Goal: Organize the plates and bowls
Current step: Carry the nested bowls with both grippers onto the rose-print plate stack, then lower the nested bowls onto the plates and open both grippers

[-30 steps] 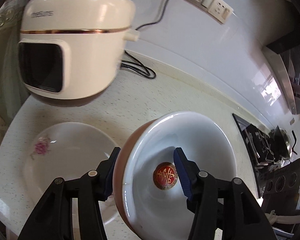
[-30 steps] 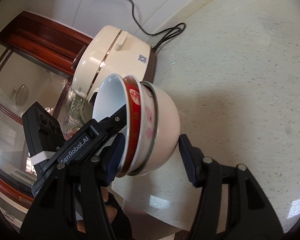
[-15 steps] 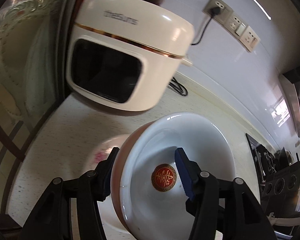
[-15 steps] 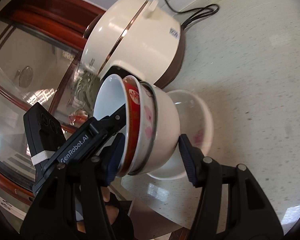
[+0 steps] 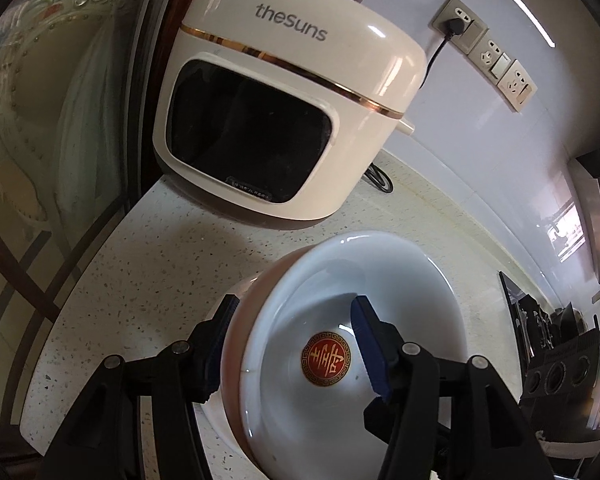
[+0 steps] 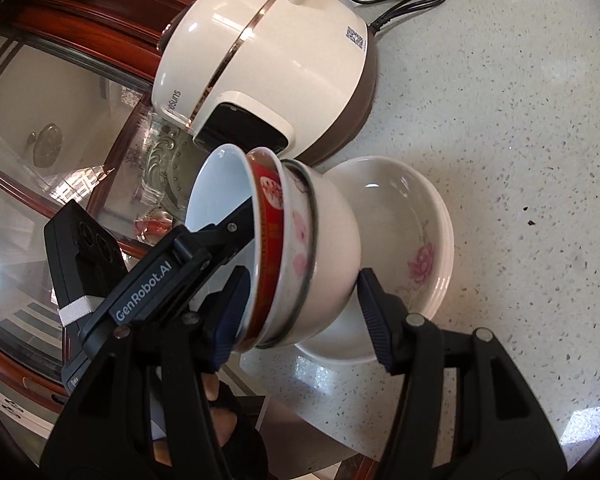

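Now – both hand-held grippers clamp bowl stack [image 6: 300, 256] | over plate [image 6: 428, 240]; counter edge [image 5: 80, 280] near

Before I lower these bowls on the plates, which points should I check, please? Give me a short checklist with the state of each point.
1. Right tongs clamp the nested bowls from rim to base: ok.
2. Left tongs straddle the bowl wall, one side inside: ok.
3. Bowls upright for setting down: not ok, they lie tilted on their side.
4. Flowered plates below hold nothing: ok.
5. Bowls centred over the plates: cannot tell.
6. Gap between bowls and rice cooker: cannot tell; it stands close behind the plates.
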Demonstrator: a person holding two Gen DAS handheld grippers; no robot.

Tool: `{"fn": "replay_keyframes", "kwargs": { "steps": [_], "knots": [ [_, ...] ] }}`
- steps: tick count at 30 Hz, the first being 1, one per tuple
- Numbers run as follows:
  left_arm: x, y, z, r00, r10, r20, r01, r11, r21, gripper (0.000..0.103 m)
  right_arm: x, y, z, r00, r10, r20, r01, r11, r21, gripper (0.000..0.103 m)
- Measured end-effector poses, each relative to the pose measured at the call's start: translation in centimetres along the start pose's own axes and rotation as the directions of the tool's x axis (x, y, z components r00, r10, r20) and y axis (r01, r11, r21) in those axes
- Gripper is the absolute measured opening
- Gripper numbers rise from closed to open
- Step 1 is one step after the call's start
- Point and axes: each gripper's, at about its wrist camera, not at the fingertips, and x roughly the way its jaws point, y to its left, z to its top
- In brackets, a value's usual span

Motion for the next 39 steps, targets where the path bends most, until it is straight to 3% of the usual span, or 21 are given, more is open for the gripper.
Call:
{"fn": "replay_keyframes", "kwargs": {
  "steps": [16, 21, 25, 28, 34, 39],
  "knots": [
    [1.7, -0.2, 0.3, 1.0, 0.008, -0.011, -0.008, 1.0, 0.001, 0.057, 1.5, -1.8, 0.8, 1.0, 0.01, -0.026, -0.009, 0.999, 0.033, 0.061],
    [1.5, -0.1, 0.2, 0.999, 0.024, 0.029, -0.024, 1.0, 0.005, 0.073, 1.4, -2.0, 1.1, 1.0, 0.009, -0.03, -0.009, 1.0, 0.019, 0.063],
    [1.5, 0.2, 0.1, 0.999, 0.022, 0.05, -0.022, 1.0, 0.005, 0.076, 1.1, -1.6, 1.2, 1.0, -0.022, -0.022, 0.022, 0.999, -0.027, 0.065],
    [1.2, 0.2, 0.0, 0.997, 0.017, 0.075, -0.018, 1.0, 0.008, 0.08, 0.0, -1.3, 1.1, 0.998, -0.051, 0.046, 0.053, 0.998, -0.046, 0.082],
    [0.6, -0.2, -0.1, 0.992, 0.042, 0.12, -0.045, 0.999, 0.024, 0.083, -3.1, -1.4, 1.4, 0.978, -0.103, 0.18, 0.116, 0.991, -0.066, 0.087],
    [0.2, -0.5, -0.5, 0.989, 0.05, 0.142, -0.055, 0.998, 0.03, 0.083, -4.7, -2.5, 0.9, 0.967, -0.125, 0.224, 0.142, 0.988, -0.06, 0.088]
  ]
}}
